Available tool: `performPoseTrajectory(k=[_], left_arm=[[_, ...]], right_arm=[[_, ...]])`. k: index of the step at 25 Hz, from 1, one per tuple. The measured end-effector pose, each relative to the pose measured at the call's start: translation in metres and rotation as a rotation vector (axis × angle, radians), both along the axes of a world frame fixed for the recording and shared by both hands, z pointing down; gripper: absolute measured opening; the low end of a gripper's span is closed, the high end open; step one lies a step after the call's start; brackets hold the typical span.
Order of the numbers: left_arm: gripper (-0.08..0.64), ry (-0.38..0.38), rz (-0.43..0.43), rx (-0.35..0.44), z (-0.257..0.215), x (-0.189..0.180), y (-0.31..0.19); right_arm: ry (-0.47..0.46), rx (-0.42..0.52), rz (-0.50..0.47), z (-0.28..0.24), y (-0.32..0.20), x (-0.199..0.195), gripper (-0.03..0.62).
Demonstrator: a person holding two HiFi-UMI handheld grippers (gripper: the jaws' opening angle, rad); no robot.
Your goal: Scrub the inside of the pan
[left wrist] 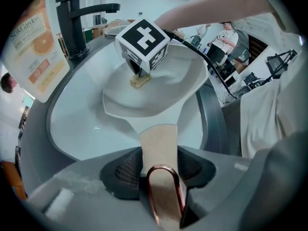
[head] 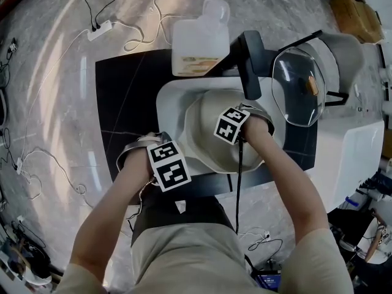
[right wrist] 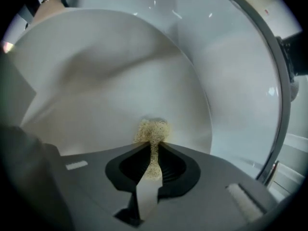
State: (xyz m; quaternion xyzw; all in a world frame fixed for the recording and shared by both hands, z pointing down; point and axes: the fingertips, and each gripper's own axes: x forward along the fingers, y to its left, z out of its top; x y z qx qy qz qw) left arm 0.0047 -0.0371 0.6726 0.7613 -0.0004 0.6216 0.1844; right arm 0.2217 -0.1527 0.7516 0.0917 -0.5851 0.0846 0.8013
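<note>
A cream pan lies tilted in the white sink. Its tan handle, with a copper loop at the end, runs between the jaws of my left gripper, which is shut on it at the pan's left. My right gripper reaches down into the pan and is shut on a small yellow sponge. The sponge presses flat against the pan's inner wall. In the left gripper view, the right gripper's marker cube stands over the sponge inside the pan.
A black faucet rises behind the sink, with a white jug to its left and a glass lid to its right. A power strip and cables lie on the floor at the left.
</note>
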Motion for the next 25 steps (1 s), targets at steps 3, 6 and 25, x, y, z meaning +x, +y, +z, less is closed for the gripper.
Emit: performPoseTrajectory(k=[3, 6, 25], left_arm=[[0.212, -0.001, 0.000, -0.001, 0.000, 0.000, 0.000], [0.212, 0.001, 0.001, -0.001, 0.000, 0.000, 0.001], [0.212, 0.006, 0.008, 0.000, -0.001, 0.000, 0.000]], right_arm=[[0.051, -0.108, 0.052, -0.011, 0.018, 0.017, 0.049], [0.076, -0.258, 0.102, -0.028, 0.042, 0.025, 0.049], [-0.398, -0.635, 0.101, -0.068, 0.118, -0.096, 0.055]])
